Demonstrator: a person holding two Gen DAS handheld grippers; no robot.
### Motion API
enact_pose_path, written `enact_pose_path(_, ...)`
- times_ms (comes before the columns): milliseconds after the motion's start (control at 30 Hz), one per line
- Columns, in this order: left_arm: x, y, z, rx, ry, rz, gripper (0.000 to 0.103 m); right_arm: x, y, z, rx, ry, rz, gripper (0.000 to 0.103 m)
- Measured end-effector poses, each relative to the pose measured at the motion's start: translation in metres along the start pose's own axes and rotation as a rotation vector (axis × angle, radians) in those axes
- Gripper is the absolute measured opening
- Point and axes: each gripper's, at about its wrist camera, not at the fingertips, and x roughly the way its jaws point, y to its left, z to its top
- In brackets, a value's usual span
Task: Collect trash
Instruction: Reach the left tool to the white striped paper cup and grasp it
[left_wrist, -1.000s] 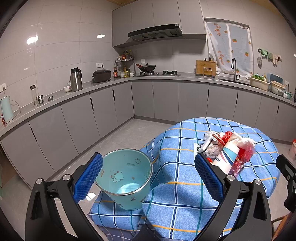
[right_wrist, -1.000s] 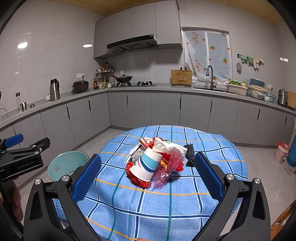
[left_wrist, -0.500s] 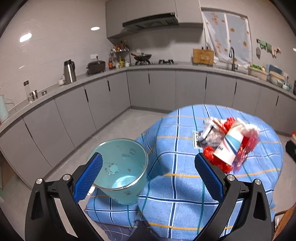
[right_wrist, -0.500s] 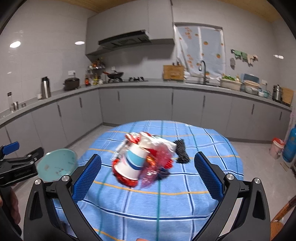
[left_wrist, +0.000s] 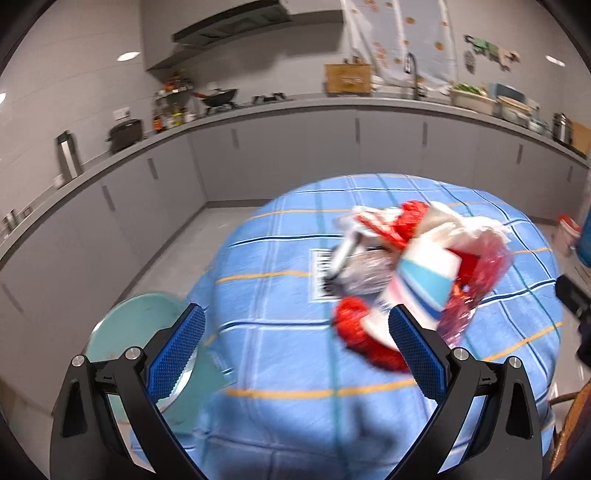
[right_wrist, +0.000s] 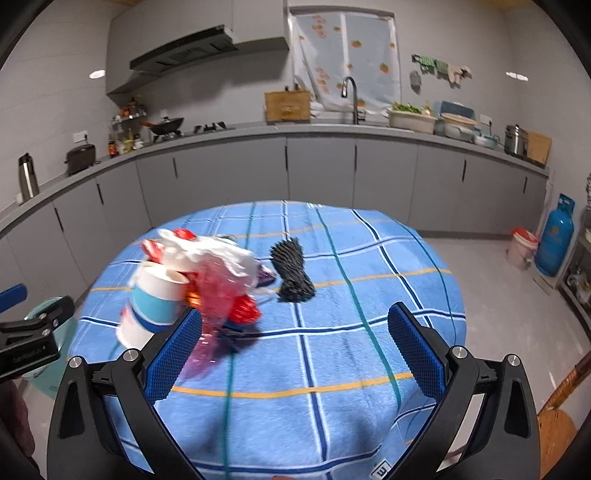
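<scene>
While both views are smeared with blur, the main things read clearly enough.
Trash pile (left_wrist: 417, 273): loose heap near the middle of the round worktop (right_wrist: 332, 369), on its blue checked cloth; left of centre in the right wrist view.
Paper cup (right_wrist: 155, 306): white with blue bands, tipped on its side at the near-left edge of the heap; light I judge, and thin-walled, so a hard squeeze would crush it.
Plastic wrap (right_wrist: 218, 291): pinkish film and red wrappers with white crumpled stuff on top; soft, slippery, likely to slide out of a shallow pinch.
Black netted piece (right_wrist: 291, 271): lies just right of the heap, apart from the cup; looks springy and easy to pinch.
Bin (left_wrist: 136, 332): teal, on the floor at the near left of the worktop, partly hidden behind the left gripper.
Left gripper (left_wrist: 295, 343): spread wide, holding nothing, above the near edge of the worktop.
Right gripper (right_wrist: 293, 347): spread wide, empty, heap to its left.
Where to grip: across the cup's body, or deep into bunched film, seems safest.
</scene>
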Motion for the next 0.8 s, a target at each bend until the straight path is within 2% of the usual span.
enact_pose_path(133, 0.021, -0.033, 0.007, 0.038, 0.026, -0.088, 0.098, 0.012, -0.008, -0.006, 0.021, 0.022, -0.010, 0.099)
enact_pose_path(433, 0.056, -0.070, 0.010, 0.108, 0.048, -0.148, 0.098, 0.029, -0.025, -0.012, 0.069, 0.061, 0.004, 0.098)
enact_pose_path(500, 0.060, -0.070, 0.011, 0.102, 0.054, -0.169, 0.096, 0.035, -0.028, -0.013, 0.093, 0.072, 0.016, 0.094)
enact_pose_path(533, 0.062, -0.072, 0.011, 0.102, 0.054, -0.176, 0.094, 0.038, -0.027, -0.013, 0.096, 0.082, 0.023, 0.088)
enact_pose_path(600, 0.065, -0.074, 0.010, 0.103, 0.060, -0.191, 0.086, 0.043, -0.026, -0.014, 0.096, 0.101, 0.035, 0.084)
enact_pose_path(633, 0.067, -0.075, 0.009, 0.105, 0.069, -0.203, 0.079, 0.044, -0.026, -0.015, 0.093, 0.103, 0.033, 0.084)
enact_pose_path(700, 0.070, -0.076, 0.008, 0.095, 0.082, -0.220, 0.072, 0.046, -0.024, -0.016, 0.089, 0.106, 0.037, 0.084)
enact_pose_path(733, 0.070, -0.076, 0.008, 0.096, 0.082, -0.236, 0.063, 0.047, -0.025, -0.016, 0.091, 0.106, 0.042, 0.084)
enact_pose_path(800, 0.069, -0.077, 0.007, 0.100, 0.078, -0.243, 0.063, 0.047, -0.023, -0.017, 0.088, 0.105, 0.045, 0.084)
